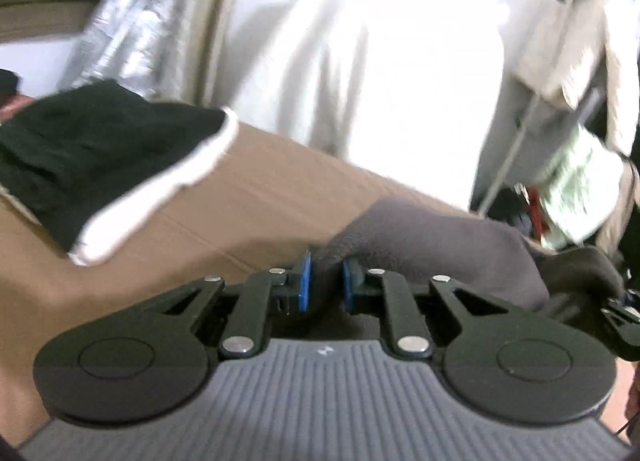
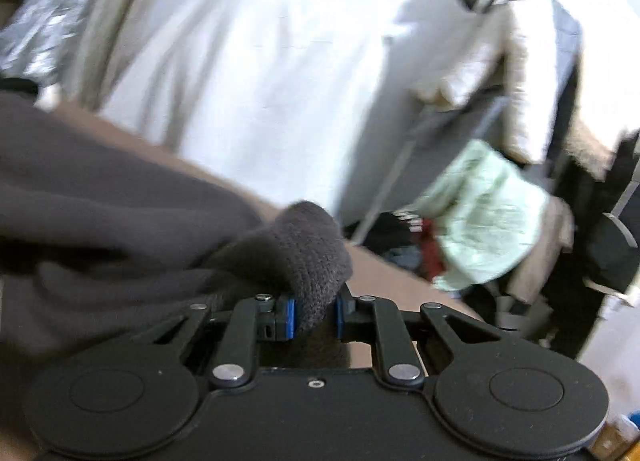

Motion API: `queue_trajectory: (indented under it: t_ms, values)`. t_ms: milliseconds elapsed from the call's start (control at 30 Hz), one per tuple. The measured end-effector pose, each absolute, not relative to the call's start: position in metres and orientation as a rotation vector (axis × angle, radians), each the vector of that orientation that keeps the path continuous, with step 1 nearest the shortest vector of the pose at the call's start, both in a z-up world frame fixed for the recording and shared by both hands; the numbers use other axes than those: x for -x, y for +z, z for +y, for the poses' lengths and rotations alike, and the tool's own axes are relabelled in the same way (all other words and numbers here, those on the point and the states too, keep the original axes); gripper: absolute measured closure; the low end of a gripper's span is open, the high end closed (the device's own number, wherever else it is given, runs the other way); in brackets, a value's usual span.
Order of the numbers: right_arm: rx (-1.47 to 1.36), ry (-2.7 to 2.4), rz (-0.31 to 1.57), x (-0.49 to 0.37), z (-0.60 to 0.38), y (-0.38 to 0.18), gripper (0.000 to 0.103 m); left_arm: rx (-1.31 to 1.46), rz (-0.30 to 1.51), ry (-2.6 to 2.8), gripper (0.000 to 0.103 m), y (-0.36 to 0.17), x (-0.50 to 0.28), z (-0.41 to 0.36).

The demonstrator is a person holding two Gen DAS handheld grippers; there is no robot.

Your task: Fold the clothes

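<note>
The left claw [image 1: 326,281] pinches a fold of the grey cloth [image 1: 432,237] between its blue pads. The right claw [image 2: 314,315] pinches another bunch of it. The cloth lies on the brown desk [image 1: 248,197]. Farther back on the desk sits a black and white garment [image 1: 92,157].

My two black grippers

Left gripper [image 1: 326,281] has a ribbed grey body, black linkage arms, silver rivets and blue pads [image 1: 305,281]; right gripper [image 2: 314,315] looks the same (its body plain black, one small screw in the middle).
</note>
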State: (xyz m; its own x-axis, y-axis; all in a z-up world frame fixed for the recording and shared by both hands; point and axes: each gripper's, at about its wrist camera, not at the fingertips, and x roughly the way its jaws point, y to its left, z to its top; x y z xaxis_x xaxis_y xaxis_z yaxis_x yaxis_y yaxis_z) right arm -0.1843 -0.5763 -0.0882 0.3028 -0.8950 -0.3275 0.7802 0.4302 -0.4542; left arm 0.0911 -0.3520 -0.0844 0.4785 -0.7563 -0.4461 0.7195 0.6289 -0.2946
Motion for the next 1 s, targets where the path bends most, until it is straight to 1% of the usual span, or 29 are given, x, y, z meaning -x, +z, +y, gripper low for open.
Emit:
queue_trajectory:
  t_ms: [33, 67, 133, 200, 333, 400, 433, 500, 567, 633, 667, 700, 733, 767, 833, 900, 933, 967, 1000]
  values:
    - [0.28, -1.178, 0.581, 0.188, -0.579, -0.088, 0.084, 0.043, 0.6, -0.88, 0.098, -0.087, -0.092, -0.348]
    - [0.35, -1.238, 0.581, 0.175, -0.584, -0.092, 0.083, 0.02, 0.634, -0.863, 0.098, -0.093, -0.093, -0.345]
    - [0.342, -1.257, 0.655, 0.174, -0.606, -0.098, 0.08, 0.033, 0.71, -0.856, 0.098, -0.11, -0.097, -0.34]
    - [0.12, -1.206, 0.68, 0.181, -0.641, -0.103, 0.08, 0.049, 0.781, -0.86, 0.098, -0.126, -0.103, -0.34]
    - [-0.413, -1.168, 0.656, 0.221, -0.694, -0.123, 0.078, -0.033, 0.76, -0.825, 0.098, -0.134, -0.097, -0.352]
    - [-0.472, -1.15, 0.635, 0.231, -0.702, -0.127, 0.078, -0.078, 0.709, -0.796, 0.098, -0.133, -0.093, -0.357]
    - [-0.498, -1.14, 0.624, 0.236, -0.705, -0.129, 0.078, -0.113, 0.688, -0.775, 0.095, -0.134, -0.092, -0.361]
    - [-0.45, -1.087, 0.719, 0.228, -0.711, -0.142, 0.078, -0.176, 0.669, -0.746, 0.094, -0.139, -0.089, -0.367]
    - [-0.465, -1.111, 0.738, 0.223, -0.712, -0.151, 0.07, -0.181, 0.69, -0.765, 0.096, -0.15, -0.093, -0.369]
    - [-0.458, -1.122, 0.738, 0.217, -0.711, -0.152, 0.066, -0.165, 0.724, -0.808, 0.097, -0.154, -0.1, -0.37]
    - [-0.404, -1.143, 0.747, 0.215, -0.708, -0.152, 0.061, -0.17, 0.744, -0.84, 0.097, -0.157, -0.104, -0.373]
    - [-0.346, -1.164, 0.757, 0.214, -0.706, -0.152, 0.042, -0.173, 0.772, -0.863, 0.097, -0.161, -0.107, -0.375]
    - [-0.287, -1.185, 0.766, 0.213, -0.703, -0.151, 0.018, -0.159, 0.799, -0.862, 0.097, -0.165, -0.11, -0.376]
    - [-0.223, -1.232, 0.79, 0.208, -0.701, -0.152, 0.013, -0.133, 0.822, -0.856, 0.097, -0.169, -0.113, -0.376]
    - [-0.229, -1.265, 0.803, 0.214, -0.696, -0.153, 0.014, -0.086, 0.856, -0.857, 0.095, -0.177, -0.117, -0.375]
    - [-0.311, -1.215, 0.743, 0.226, -0.686, -0.138, 0.014, -0.07, 0.871, -0.842, 0.093, -0.182, -0.121, -0.374]
    - [-0.346, -1.18, 0.701, 0.232, -0.677, -0.128, 0.014, -0.065, 0.877, -0.833, 0.085, -0.185, -0.123, -0.373]
    - [-0.38, -1.144, 0.658, 0.238, -0.668, -0.118, 0.014, -0.06, 0.884, -0.824, 0.08, -0.187, -0.125, -0.373]
    - [-0.41, -1.07, 0.626, 0.241, -0.656, -0.112, 0.014, -0.05, 0.889, -0.822, 0.072, -0.189, -0.127, -0.372]
